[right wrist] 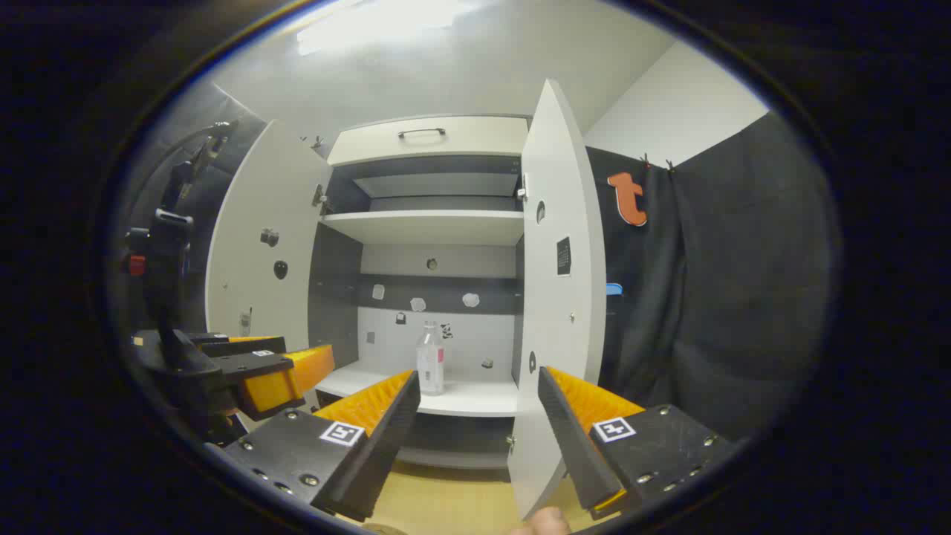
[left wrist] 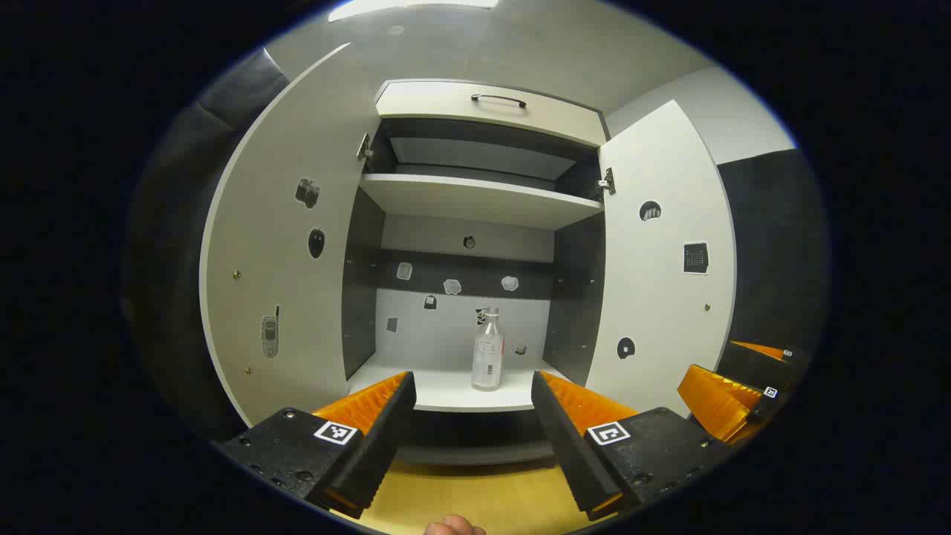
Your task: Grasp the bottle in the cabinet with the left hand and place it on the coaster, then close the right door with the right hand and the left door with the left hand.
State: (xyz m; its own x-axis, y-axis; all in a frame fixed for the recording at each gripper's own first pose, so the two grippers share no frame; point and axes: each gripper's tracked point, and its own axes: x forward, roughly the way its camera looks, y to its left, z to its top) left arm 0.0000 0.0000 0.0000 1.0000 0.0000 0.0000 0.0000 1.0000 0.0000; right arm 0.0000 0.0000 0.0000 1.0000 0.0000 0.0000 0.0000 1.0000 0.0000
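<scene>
Grey booth walls frame a tall white cabinet [left wrist: 483, 200] whose two doors stand swung wide. Its left door [left wrist: 282, 267] and right door [left wrist: 661, 260] both carry small stickers on their inner faces, and more stickers dot the back panel. An upper shelf [left wrist: 475, 197] spans the cabinet, with a handled drawer front above it. On the lower shelf [left wrist: 453, 390] a clear bottle [left wrist: 488, 351] stands upright, toward the middle-right, well apart from both grippers. A yellow tabletop [left wrist: 461, 498] lies below, in front of the cabinet. The left gripper [left wrist: 472, 390] hangs before the opening with its jaws spread wide and nothing between them. The right gripper [right wrist: 475, 383] is likewise wide and empty, its view lined up with the edge of the right door.
</scene>
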